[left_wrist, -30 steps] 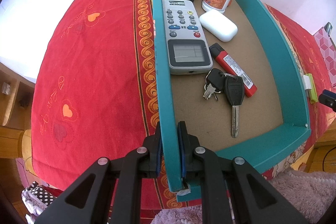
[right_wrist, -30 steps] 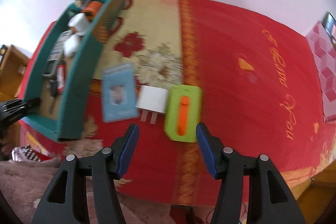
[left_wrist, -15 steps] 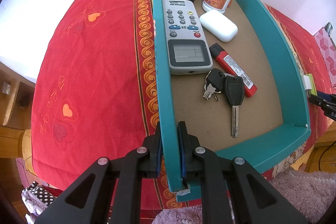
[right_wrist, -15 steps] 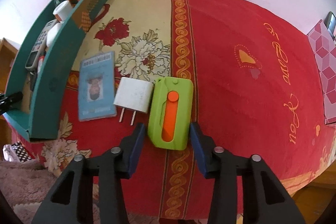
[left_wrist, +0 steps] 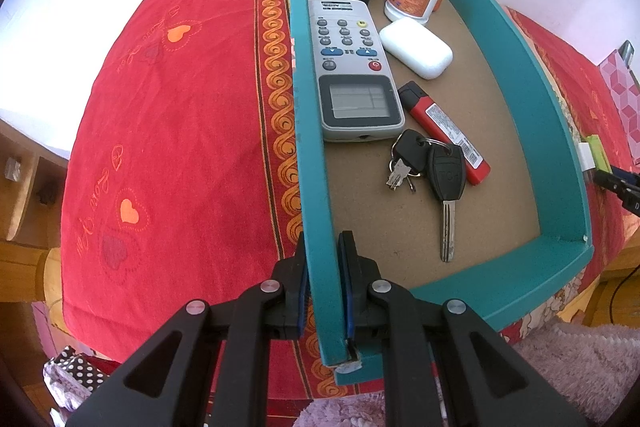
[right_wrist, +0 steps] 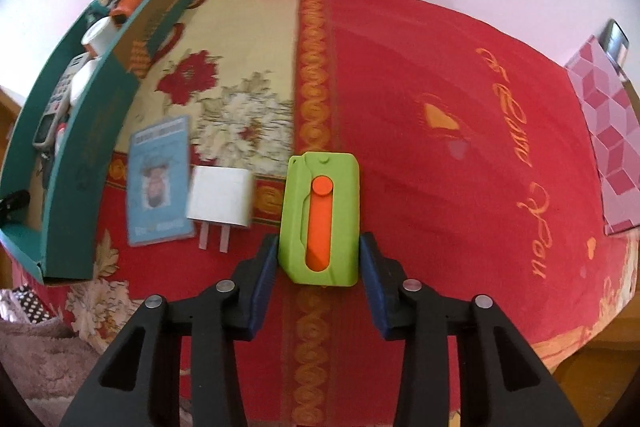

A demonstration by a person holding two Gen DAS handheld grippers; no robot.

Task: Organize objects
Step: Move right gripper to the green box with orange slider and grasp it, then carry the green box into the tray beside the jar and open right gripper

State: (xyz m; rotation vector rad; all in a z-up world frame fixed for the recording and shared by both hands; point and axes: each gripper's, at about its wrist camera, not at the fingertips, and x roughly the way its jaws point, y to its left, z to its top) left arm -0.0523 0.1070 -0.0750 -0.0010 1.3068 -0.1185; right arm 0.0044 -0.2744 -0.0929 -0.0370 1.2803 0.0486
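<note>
Your left gripper is clamped on the near left wall of the teal box. Your right gripper, jaws just closed in, pinches the near end of the green case, right of the white charger on the red cloth.

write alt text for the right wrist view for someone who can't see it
The right gripper is shut on a green utility knife with an orange slider, on a red patterned cloth. Beside the knife lie a white plug adapter and a blue card; further that way is a teal tray of small items.
</note>
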